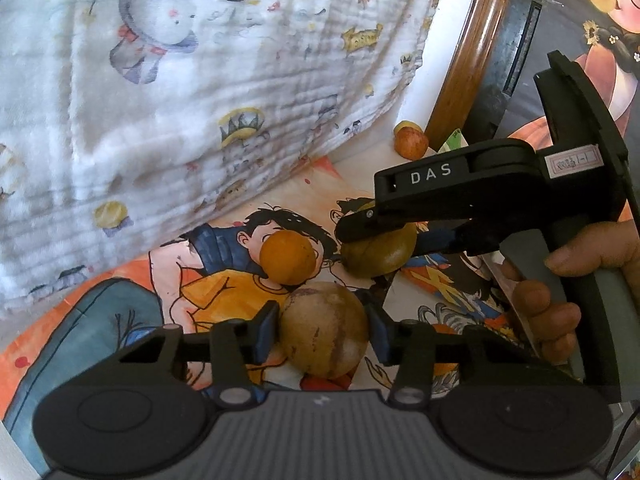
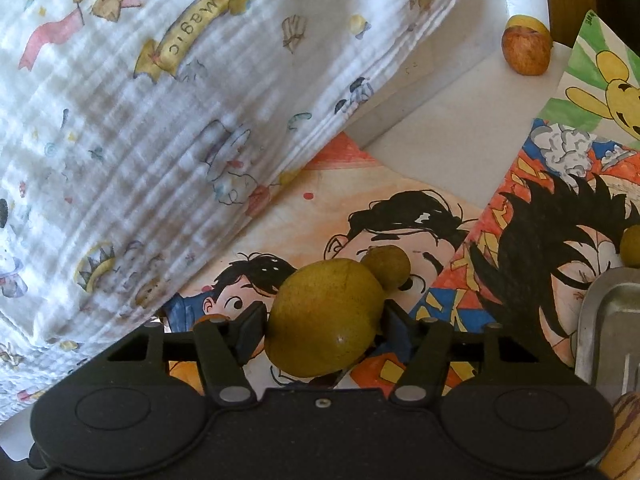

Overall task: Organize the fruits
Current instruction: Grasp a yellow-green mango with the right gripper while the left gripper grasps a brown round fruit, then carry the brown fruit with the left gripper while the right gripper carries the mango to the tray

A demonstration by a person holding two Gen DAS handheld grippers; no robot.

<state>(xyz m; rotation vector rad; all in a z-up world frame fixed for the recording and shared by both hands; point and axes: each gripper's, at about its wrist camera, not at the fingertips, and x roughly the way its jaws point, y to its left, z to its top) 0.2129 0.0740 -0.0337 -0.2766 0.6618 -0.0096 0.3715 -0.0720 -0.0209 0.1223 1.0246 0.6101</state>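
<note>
**Slip risk: round fruit in both grips**

Left hand-held gripper pinches a tan striped fruit; right hand-held gripper pinches a green fruit, both above the worktop. Smooth round skins may roll free against the orange fruit.

A home, likely a child's room, is showing here: a white muslin blanket printed with cartoon animals is draping beside hand-coloured cartoon drawings covering the worktop, and a wooden frame is standing behind.
</note>
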